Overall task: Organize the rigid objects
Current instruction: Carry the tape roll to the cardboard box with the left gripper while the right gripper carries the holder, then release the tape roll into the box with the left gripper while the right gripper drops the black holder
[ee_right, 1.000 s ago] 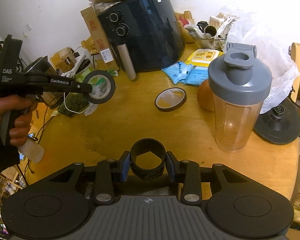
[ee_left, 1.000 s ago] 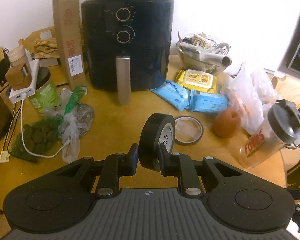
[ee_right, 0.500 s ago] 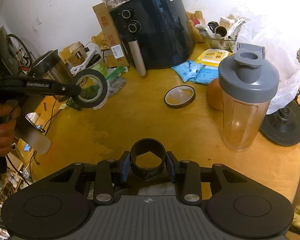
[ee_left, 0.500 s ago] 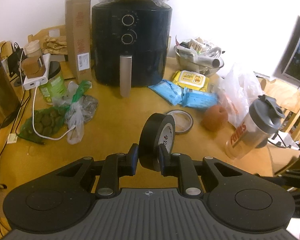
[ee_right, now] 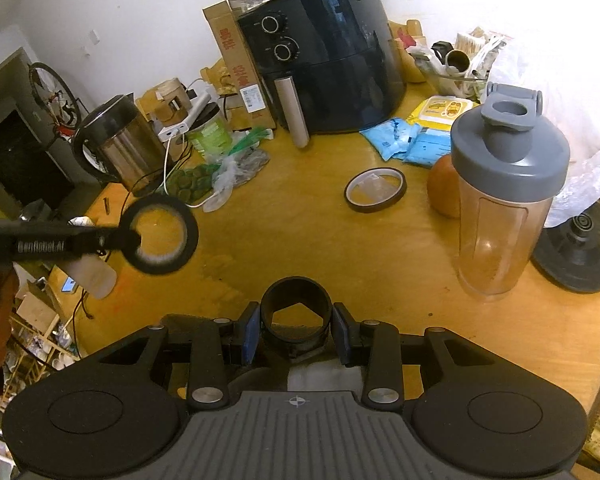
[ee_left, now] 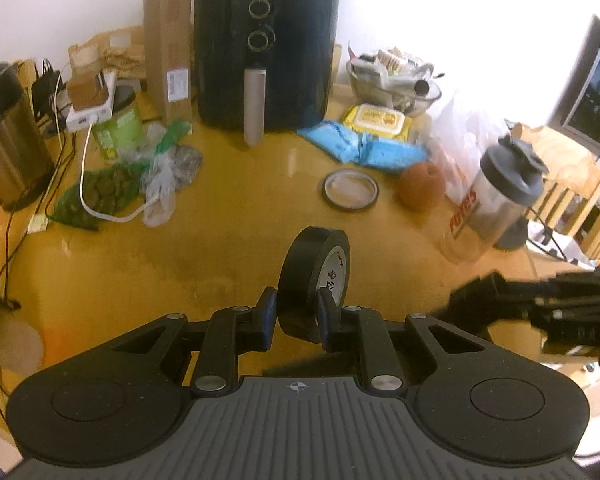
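Note:
My left gripper [ee_left: 296, 316] is shut on a black tape roll [ee_left: 314, 276] standing on edge, held above the yellow table [ee_left: 220, 256]. The same roll [ee_right: 160, 234] and the left gripper's fingers [ee_right: 100, 240] show at the left of the right wrist view, near the table's left edge. My right gripper [ee_right: 296, 334] is shut on a short black cylinder with a hexagonal hole [ee_right: 296, 312], low over the table's front. A thin brown tape ring [ee_right: 374, 190] lies flat mid-table; it also shows in the left wrist view [ee_left: 351, 190].
A black air fryer [ee_right: 324, 52] stands at the back with a cardboard box [ee_right: 236, 64] beside it. A grey-lidded shaker bottle [ee_right: 504, 196], an orange fruit [ee_right: 442, 192], blue packets [ee_right: 408, 140] and plastic bags sit right. A kettle [ee_right: 112, 140], green jar and cables crowd the left.
My left gripper has drawn back and lower toward the table's left front with the tape roll. The right gripper with its black cylinder has pulled back slightly; it now shows in the left view.

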A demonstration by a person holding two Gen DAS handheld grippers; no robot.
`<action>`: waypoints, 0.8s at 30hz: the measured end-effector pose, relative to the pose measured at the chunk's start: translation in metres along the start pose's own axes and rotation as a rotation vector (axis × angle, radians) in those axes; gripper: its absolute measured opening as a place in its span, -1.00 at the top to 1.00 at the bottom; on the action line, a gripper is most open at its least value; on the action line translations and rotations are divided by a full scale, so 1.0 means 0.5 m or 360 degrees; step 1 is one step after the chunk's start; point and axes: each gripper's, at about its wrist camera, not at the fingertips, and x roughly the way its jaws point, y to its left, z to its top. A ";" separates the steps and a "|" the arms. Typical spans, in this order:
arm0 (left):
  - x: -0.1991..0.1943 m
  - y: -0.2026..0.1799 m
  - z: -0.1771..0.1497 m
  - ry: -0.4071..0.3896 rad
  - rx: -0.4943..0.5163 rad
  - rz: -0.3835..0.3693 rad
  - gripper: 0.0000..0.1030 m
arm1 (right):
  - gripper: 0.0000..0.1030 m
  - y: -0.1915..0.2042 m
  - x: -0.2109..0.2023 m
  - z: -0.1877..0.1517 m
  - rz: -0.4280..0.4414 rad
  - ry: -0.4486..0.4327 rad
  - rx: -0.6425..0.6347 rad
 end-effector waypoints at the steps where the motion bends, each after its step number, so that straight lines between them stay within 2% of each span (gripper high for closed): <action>1: 0.000 -0.002 -0.009 0.0016 0.0001 0.0002 0.59 | 0.22 0.000 -0.001 0.000 0.0005 0.0001 -0.0002; 9: 0.007 -0.010 -0.061 0.0116 0.0008 0.0021 0.59 | 0.22 0.000 -0.005 -0.002 0.0027 0.0005 -0.0014; 19: 0.022 -0.034 -0.097 0.0179 0.0137 0.0115 0.57 | 0.21 -0.004 -0.013 -0.009 0.0033 0.0008 -0.0013; 20: 0.022 -0.036 -0.100 0.0182 0.0148 0.0128 0.55 | 0.21 -0.004 -0.013 -0.008 0.0032 0.0008 -0.0012; 24: 0.012 -0.039 -0.112 0.0174 0.0114 0.0135 0.20 | 0.21 -0.005 -0.015 -0.009 0.0032 0.0008 -0.0011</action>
